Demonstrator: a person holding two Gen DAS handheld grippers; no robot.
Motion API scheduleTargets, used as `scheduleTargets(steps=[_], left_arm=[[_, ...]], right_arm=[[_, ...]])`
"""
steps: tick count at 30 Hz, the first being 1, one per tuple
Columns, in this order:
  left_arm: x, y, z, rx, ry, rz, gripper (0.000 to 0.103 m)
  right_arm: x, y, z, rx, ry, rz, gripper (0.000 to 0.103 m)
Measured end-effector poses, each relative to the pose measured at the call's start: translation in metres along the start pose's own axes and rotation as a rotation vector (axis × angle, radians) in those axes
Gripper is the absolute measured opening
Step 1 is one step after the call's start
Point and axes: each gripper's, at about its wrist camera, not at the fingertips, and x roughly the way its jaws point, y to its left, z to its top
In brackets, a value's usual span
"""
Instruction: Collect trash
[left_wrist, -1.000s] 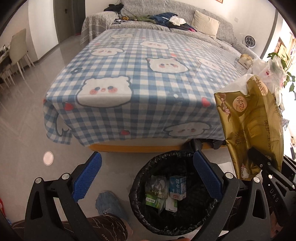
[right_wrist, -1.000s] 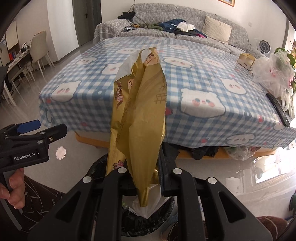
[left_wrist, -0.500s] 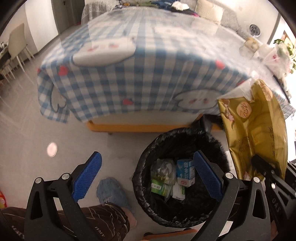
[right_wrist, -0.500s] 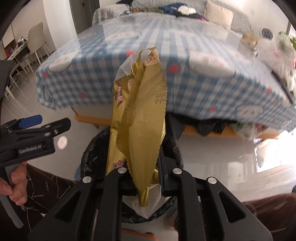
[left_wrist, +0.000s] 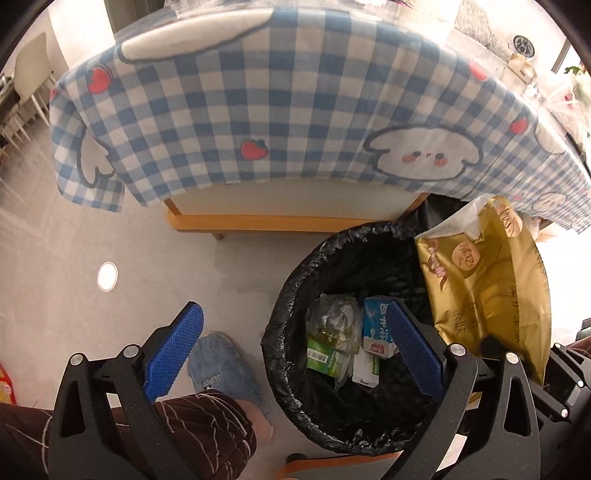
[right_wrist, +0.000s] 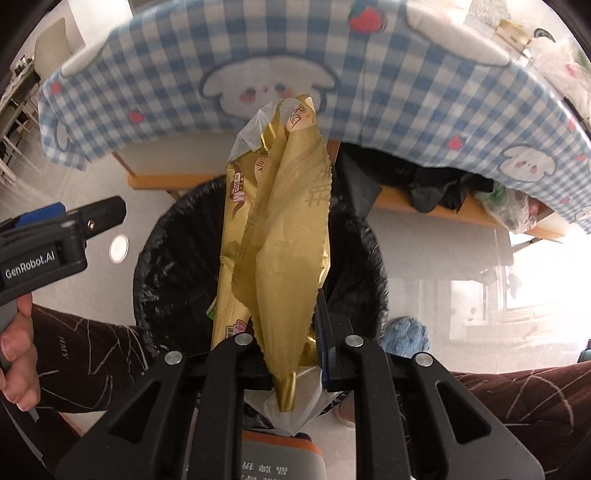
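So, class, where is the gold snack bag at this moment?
The gold snack bag is pinched in the right claw, above the black-lined bin, in front of the checked tablecloth.

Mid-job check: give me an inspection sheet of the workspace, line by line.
Surface: grey tiled floor.
Job's things: gold snack bag above the black-lined trash bin; cartons and wrappers inside.
Clutter: blue slipper beside the bin; dark clothes under the table.
Grippers: right gripper shut on the gold snack bag; left gripper open, empty.
Cables: nothing seen.
Surroundings: table with blue checked tablecloth, chairs at the left.
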Motion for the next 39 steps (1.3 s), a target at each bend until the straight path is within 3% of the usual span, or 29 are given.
scheduleTargets(steps=[13, 15, 18, 20, 29, 33, 39], left_arm=[[0.014, -0.004, -0.001, 0.017, 0.028, 0.029, 0.097], [0.015, -0.006, -0.002, 0.023, 0.03, 0.032, 0.097], [0.015, -0.007, -0.001, 0.028, 0.033, 0.039, 0.097], [0.015, -0.008, -0.001, 0.028, 0.035, 0.04, 0.097], [-0.016, -0.011, 0.009, 0.024, -0.044, 0.022, 0.097], [-0.038, -0.013, 0.013, 0.011, -0.087, 0.008, 0.097], [-0.078, -0.023, 0.018, 0.032, -0.162, -0.006, 0.097]], right_arm=[[0.023, 0.01, -0.006, -0.011, 0.066, 0.012, 0.017], [0.021, 0.009, -0.005, -0.004, 0.048, -0.002, 0.026], [0.017, 0.006, -0.002, 0.017, 0.018, -0.009, 0.031], [0.009, 0.0, 0.001, 0.039, -0.017, -0.015, 0.046], [-0.037, -0.02, 0.02, 0.083, -0.173, -0.077, 0.085], [-0.067, -0.035, 0.028, 0.099, -0.256, -0.083, 0.094], [-0.099, -0.048, 0.032, 0.119, -0.323, -0.058, 0.095]])
